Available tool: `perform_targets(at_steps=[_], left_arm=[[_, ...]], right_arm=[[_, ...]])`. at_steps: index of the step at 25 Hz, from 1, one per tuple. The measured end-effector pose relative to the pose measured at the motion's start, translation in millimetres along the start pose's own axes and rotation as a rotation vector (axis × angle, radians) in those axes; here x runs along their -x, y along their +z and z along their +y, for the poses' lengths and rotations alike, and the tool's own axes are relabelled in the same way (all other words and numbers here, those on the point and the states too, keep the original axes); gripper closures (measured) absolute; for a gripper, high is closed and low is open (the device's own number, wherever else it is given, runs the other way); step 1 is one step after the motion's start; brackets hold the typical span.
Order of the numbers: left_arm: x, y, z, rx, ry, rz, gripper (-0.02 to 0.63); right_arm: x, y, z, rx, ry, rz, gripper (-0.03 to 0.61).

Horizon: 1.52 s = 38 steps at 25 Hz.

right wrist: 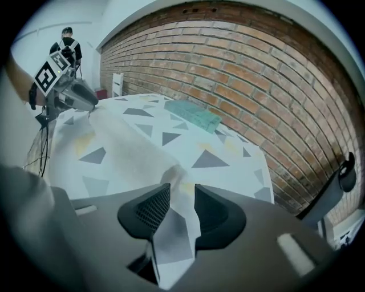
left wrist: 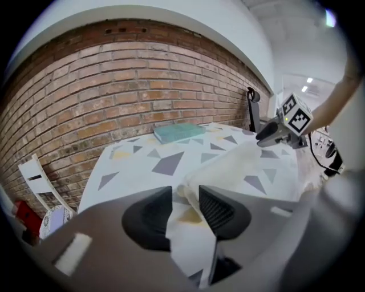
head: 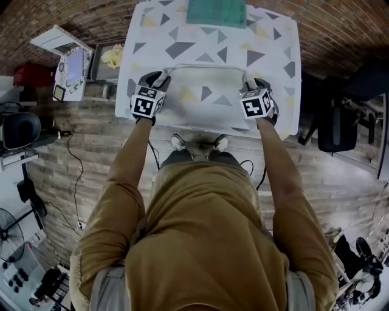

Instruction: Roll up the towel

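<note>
The towel (head: 203, 91) is white with grey and yellow triangles, like the table (head: 273, 48) it lies on. Its near edge is lifted off the table between my two grippers. My left gripper (head: 159, 78) is shut on the towel's left corner; in the left gripper view the cloth (left wrist: 239, 168) runs out between the jaws of the left gripper (left wrist: 185, 197). My right gripper (head: 250, 82) is shut on the right corner, and the fabric (right wrist: 120, 145) is pinched in the right gripper (right wrist: 181, 194). Each gripper shows in the other's view: the right gripper (left wrist: 268, 137) and the left gripper (right wrist: 85, 102).
A folded green cloth (head: 216, 12) lies at the table's far end, close to the brick wall (left wrist: 114, 85). A white chair (head: 61, 39) and clutter stand to the left of the table, and a black office chair (head: 340, 121) to the right. The person's feet (head: 197, 143) are at the near edge.
</note>
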<state>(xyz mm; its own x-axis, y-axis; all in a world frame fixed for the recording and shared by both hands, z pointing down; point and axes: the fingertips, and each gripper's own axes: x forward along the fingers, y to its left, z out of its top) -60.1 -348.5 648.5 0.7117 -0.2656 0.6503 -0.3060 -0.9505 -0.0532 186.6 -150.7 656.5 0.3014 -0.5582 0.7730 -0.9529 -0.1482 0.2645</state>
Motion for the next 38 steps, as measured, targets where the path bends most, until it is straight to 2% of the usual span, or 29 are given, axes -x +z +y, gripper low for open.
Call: perform_targets(at_steps=[7,10,11,13,15,19,21,23,27,29,31,32,34,38], left_arm=[[17.4,1.3,6.3,0.058,0.050,-0.049,0.440],[23.3,6.1,-1.3,0.101,0.046,-0.095,0.473],[24.6,8.4,-4.9,0.132,0.040,-0.118,0.482],[25.5,14.2,-10.3,0.195,0.027,-0.161,0.494],[26.3,23.2,-13.4,0.248,0.008,-0.205,0.507],[40.2,52.3,-16.5,0.389,-0.071,-0.358,0.512],[49.8,66.4,-26.3,0.365,-0.131,-0.417,0.551],[55.9,79.7,-39.7,0.305,-0.201,-0.451,0.552],[57.4,102.1,-58.0,0.235,-0.305,-0.450,0.552],[61.4,118.7,-66.2,0.251,-0.388,-0.488,0.553],[71.5,141.9,-64.0,0.319,-0.442,-0.580,0.552],[77.4,154.1,-58.4,0.344,-0.437,-0.626,0.552],[88.3,176.6,-43.9,0.331,-0.359,-0.684,0.552],[115.6,213.9,-18.8,0.169,-0.097,-0.723,0.552]], right_arm=[[12.5,-8.2,-22.7,-0.088,-0.018,-0.043,0.446],[11.1,-17.2,-21.5,-0.134,0.006,-0.042,0.448],[11.8,-18.1,-20.5,-0.142,0.009,-0.043,0.458],[12.1,-16.6,-20.2,-0.168,0.009,-0.057,0.541],[12.7,-14.4,-21.9,-0.211,0.018,-0.068,0.575],[19.7,-3.1,-27.4,-0.294,0.044,-0.110,0.575],[26.2,3.8,-25.5,-0.319,0.077,-0.141,0.575],[32.6,9.7,-23.9,-0.360,0.112,-0.165,0.575],[39.4,22.1,-29.0,-0.394,0.121,-0.202,0.575],[45.7,32.0,-33.9,-0.389,0.113,-0.223,0.575],[55.1,45.2,-41.5,-0.389,0.103,-0.259,0.575],[61.2,53.3,-46.3,-0.389,0.095,-0.283,0.575],[76.0,71.0,-57.2,-0.387,0.076,-0.342,0.575],[119.3,107.8,-79.9,-0.391,0.037,-0.493,0.575]])
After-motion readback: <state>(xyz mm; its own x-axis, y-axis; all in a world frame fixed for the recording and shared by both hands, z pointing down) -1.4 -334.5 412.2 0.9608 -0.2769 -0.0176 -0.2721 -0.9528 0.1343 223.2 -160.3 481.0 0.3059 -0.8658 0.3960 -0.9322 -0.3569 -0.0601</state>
